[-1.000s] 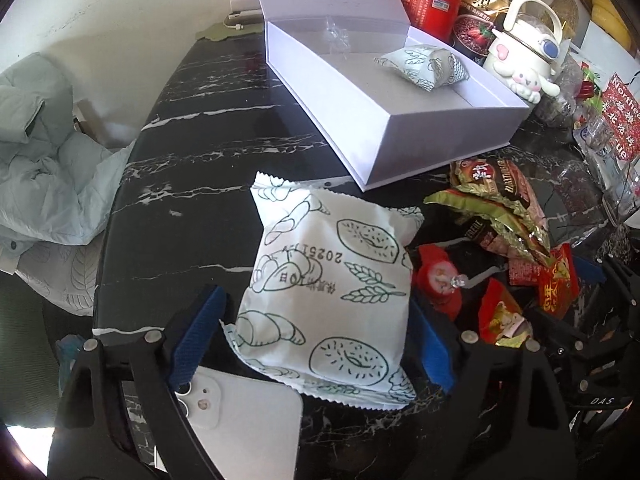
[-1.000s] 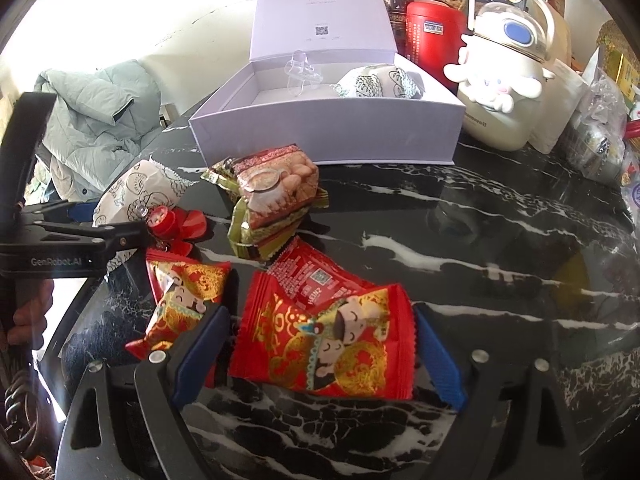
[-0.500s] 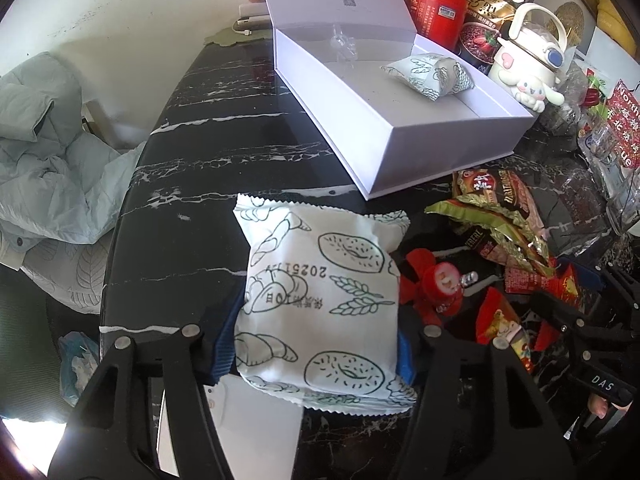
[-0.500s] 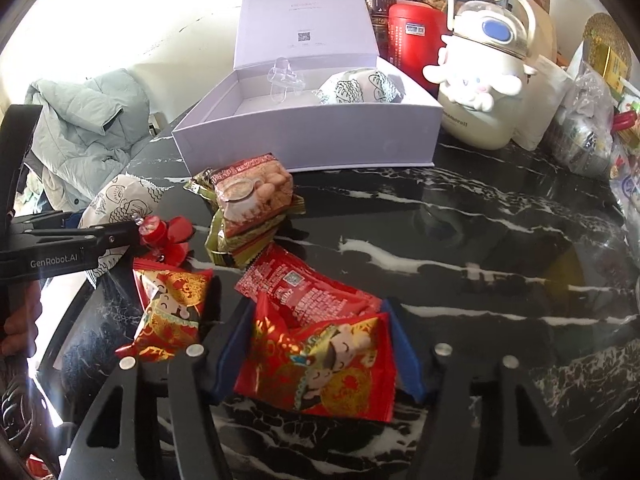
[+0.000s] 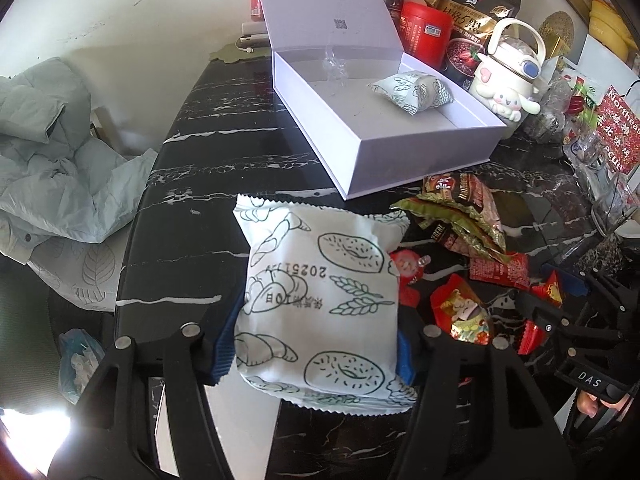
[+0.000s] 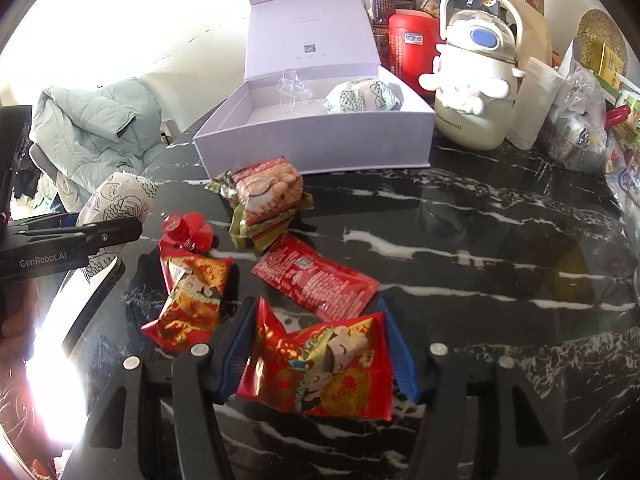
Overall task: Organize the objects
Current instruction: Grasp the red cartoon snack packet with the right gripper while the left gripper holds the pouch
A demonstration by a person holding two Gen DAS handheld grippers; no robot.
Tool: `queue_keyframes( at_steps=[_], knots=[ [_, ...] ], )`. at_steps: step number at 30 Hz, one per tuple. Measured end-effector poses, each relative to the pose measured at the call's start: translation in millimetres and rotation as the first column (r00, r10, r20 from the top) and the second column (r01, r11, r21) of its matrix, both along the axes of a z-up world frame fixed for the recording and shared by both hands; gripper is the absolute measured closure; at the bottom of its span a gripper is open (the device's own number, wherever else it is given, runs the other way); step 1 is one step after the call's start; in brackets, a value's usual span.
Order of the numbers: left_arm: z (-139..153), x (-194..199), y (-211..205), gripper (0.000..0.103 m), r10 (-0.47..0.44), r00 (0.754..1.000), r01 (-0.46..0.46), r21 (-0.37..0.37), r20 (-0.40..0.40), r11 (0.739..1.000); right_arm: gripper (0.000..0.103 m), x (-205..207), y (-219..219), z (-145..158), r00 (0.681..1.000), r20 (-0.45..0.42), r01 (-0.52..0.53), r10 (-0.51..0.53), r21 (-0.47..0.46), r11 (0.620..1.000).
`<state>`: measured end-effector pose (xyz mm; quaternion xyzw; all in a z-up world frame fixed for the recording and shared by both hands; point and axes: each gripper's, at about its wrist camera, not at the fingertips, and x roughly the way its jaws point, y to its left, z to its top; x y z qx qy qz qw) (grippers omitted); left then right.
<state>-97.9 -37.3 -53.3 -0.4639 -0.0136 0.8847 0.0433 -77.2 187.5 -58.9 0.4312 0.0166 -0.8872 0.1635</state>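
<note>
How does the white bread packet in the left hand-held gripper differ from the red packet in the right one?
The bread packet is white with line drawings of bread and wheat; the red packet is glossy red and gold with a cartoon figure. The bread packet looks plump and smooth, while the red packet is creased and buckled inward. Both are sealed snack packets with crimped edges, each pinched between blue pads: left hand-held gripper, right hand-held gripper, whose jaws are closing.
</note>
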Motion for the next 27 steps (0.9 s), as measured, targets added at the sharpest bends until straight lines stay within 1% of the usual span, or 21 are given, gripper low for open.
queue_keyframes(
  at_steps=[5, 14, 15, 16, 18, 20, 22, 27],
  knots=[
    [0.4, 13.5, 2.6, 0.043, -0.001, 1.000, 0.001, 0.020, 0.013, 1.000, 0.041, 13.3, -2.6, -3.7, 0.999, 0.015, -0.046, 0.046, -0.006, 0.999],
    [-3.2, 36.2, 8.7, 0.043, 0.003, 1.000, -0.003, 0.022, 0.027, 1.000, 0.037, 32.0, -3.2, -5.1, 0.995, -0.011, -0.096, 0.095, -0.004, 0.995],
    [-3.9, 38.3, 9.2, 0.043, 0.002, 1.000, -0.003, 0.021, 0.029, 1.000, 0.034, 33.2, -3.3, -5.3, 0.995, -0.013, -0.098, 0.098, -0.001, 0.995],
    [-4.7, 40.2, 9.8, 0.043, 0.002, 0.999, -0.002, 0.022, 0.032, 1.000, 0.028, 34.5, -3.6, -5.4, 0.994, -0.013, -0.106, 0.106, -0.002, 0.994],
    [-6.3, 44.1, 11.4, 0.043, -0.004, 0.999, 0.003, 0.025, 0.039, 1.000, 0.027, 38.2, -3.5, -5.6, 0.993, -0.014, -0.119, 0.119, -0.003, 0.993],
    [-7.0, 48.2, 13.8, 0.043, -0.014, 0.999, 0.013, 0.023, 0.041, 1.000, 0.023, 43.0, -3.0, -5.6, 0.991, -0.025, -0.132, 0.132, -0.001, 0.991],
    [-8.0, 52.0, 16.4, 0.043, -0.023, 0.999, 0.022, 0.019, 0.044, 1.000, 0.015, 49.0, -3.0, -6.0, 0.989, -0.043, -0.140, 0.141, 0.005, 0.990],
    [-12.0, 59.6, 21.5, 0.043, -0.030, 0.998, 0.029, 0.018, 0.058, 0.999, 0.014, 63.5, 2.7, -9.9, 0.993, -0.053, -0.102, 0.104, 0.037, 0.994]
  ],
)
